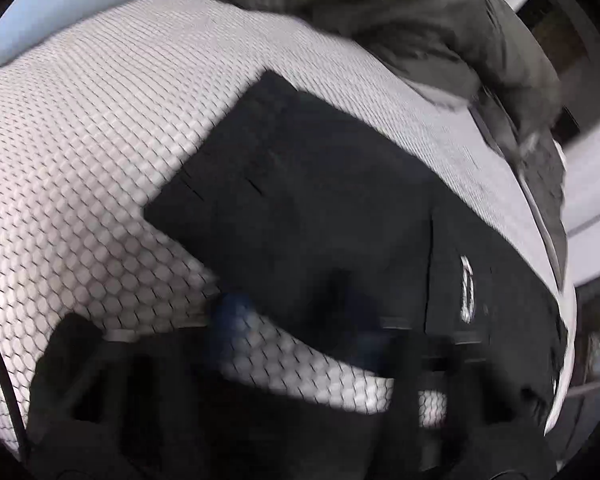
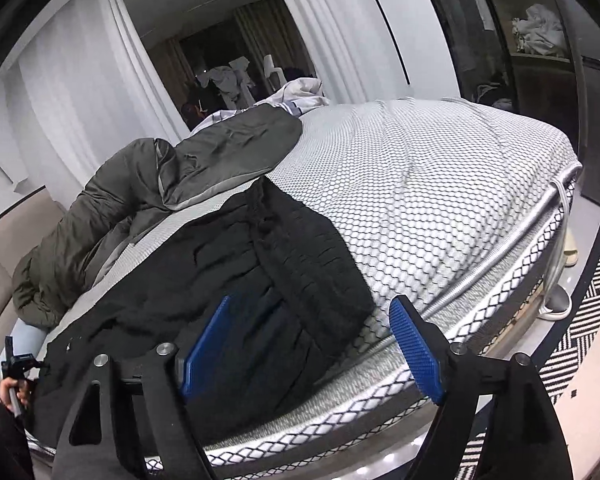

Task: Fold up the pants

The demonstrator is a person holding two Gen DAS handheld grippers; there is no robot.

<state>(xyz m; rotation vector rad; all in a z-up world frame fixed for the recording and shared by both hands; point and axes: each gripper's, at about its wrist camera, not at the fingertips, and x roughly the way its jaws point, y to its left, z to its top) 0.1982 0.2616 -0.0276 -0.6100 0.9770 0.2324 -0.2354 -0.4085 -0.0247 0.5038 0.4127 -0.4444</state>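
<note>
Black pants, one pair, lie spread across the near part of a single mattress covered in white honeycomb-patterned fabric. One olive-grey jacket is heaped just beyond them toward the headboard side. Two grippers are present: the right gripper stands with its blue pads wide apart above the pants, holding nothing; the left gripper is badly blurred, its fingers drawn nearly together over the pants' edge. White curtains hang behind, and a herringbone rug covers the floor.

I can read no words, labels or numbers; the pale mark on my black fabric pants is too blurred.
</note>
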